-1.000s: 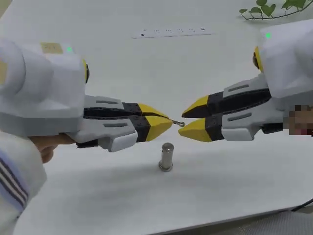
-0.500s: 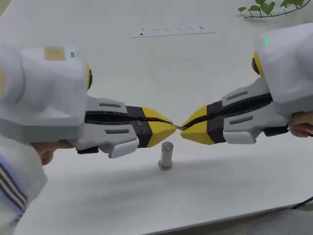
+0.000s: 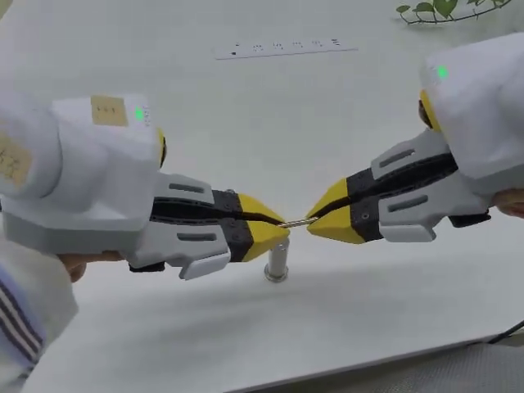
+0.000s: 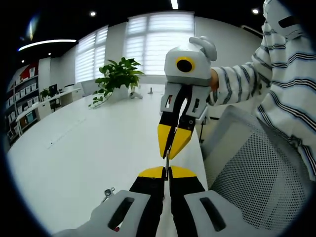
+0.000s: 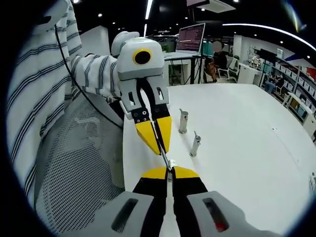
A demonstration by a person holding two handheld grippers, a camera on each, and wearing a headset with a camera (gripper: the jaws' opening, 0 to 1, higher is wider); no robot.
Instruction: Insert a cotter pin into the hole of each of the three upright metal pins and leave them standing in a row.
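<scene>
1. Where the two tips meet above the table (image 3: 246, 131), left claw (image 3: 281, 232) and right claw (image 3: 316, 221) are both clenched on one cotter pin (image 3: 296, 222).
2. Judged purpose: regripping it for alignment.
3. An upright metal pin (image 3: 277, 264) stands on the table just beneath, awaiting it.

1. The left tool (image 3: 284, 227) has a bulky white housing, rounded at the back and faceted toward the front.
2. A green light (image 3: 139, 115) and a tan label (image 3: 104, 109) sit on top of that housing.
3. Its jaws run from slotted grey shells through a black band to pointed yellow tips.
4. The right tool (image 3: 312, 222) is built alike: white housing, green light (image 3: 443, 73), grey shells, black band, yellow tips.
5. The person wears a white top (image 4: 291, 74) with thin dark stripes; its long sleeve (image 3: 20, 315) carries the same stripes.
</scene>
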